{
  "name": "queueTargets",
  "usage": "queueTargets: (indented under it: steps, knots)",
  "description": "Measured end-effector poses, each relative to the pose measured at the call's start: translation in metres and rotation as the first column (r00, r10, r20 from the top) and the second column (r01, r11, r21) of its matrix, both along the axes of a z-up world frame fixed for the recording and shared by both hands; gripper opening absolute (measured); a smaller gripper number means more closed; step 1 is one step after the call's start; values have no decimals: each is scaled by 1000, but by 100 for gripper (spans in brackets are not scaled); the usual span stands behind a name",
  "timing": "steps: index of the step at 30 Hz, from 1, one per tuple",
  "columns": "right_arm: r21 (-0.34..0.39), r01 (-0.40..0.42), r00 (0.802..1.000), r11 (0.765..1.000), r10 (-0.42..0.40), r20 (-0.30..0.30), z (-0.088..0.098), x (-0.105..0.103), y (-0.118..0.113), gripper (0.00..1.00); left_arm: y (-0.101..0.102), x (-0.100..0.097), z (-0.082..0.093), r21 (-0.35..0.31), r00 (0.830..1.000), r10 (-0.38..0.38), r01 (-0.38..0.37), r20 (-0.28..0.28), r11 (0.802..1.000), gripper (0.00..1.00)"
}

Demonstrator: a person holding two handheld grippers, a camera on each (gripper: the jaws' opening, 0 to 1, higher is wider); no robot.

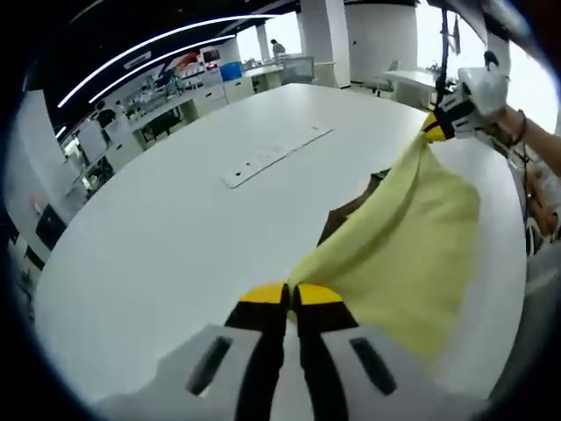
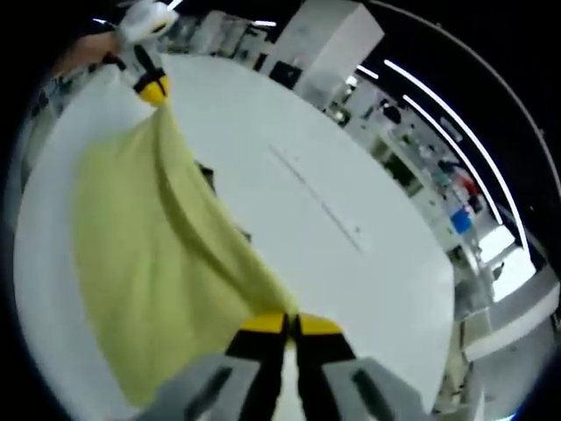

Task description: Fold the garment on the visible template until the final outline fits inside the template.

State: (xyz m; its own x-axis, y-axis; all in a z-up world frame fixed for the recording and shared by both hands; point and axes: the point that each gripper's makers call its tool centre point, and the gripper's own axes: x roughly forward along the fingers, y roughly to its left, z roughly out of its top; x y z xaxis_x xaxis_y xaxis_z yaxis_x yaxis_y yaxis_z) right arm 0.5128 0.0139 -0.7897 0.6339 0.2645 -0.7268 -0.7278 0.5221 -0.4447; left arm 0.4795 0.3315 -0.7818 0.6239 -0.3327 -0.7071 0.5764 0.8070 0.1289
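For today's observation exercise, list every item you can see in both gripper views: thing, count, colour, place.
Garment: one, pale yellow, held up over the table, stretched between both grippers.
Template: one, dark brown, flat on the table, partly hidden behind the garment.
Table: one, white, large and rounded.
Power strip: one, white, long, set along the table's middle.
Left gripper: one, yellow tips, shut on a garment edge.
Right gripper: one, yellow tips, shut on the opposite edge.
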Motion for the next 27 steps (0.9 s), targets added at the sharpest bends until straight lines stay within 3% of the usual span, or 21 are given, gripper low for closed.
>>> queueTargets:
  steps: [4,12,17,27]
  knots:
    - [-5,8,1000,1000,-8,-16,-14,8,0,0,-1,7,-13,15,1000,4,-4,-16,1000,0]
    - [24,44,996,999,-42,-76,-39,15,-2,0,3,18,-35,-25,996,64,-66,-68,998,0]
    - [40,50,993,998,-45,-107,-50,12,-3,0,2,15,-42,-16,995,65,-66,-79,998,1]
    - [64,54,992,996,-46,-117,-55,15,-2,0,4,14,-55,-11,992,87,-89,-95,996,1]
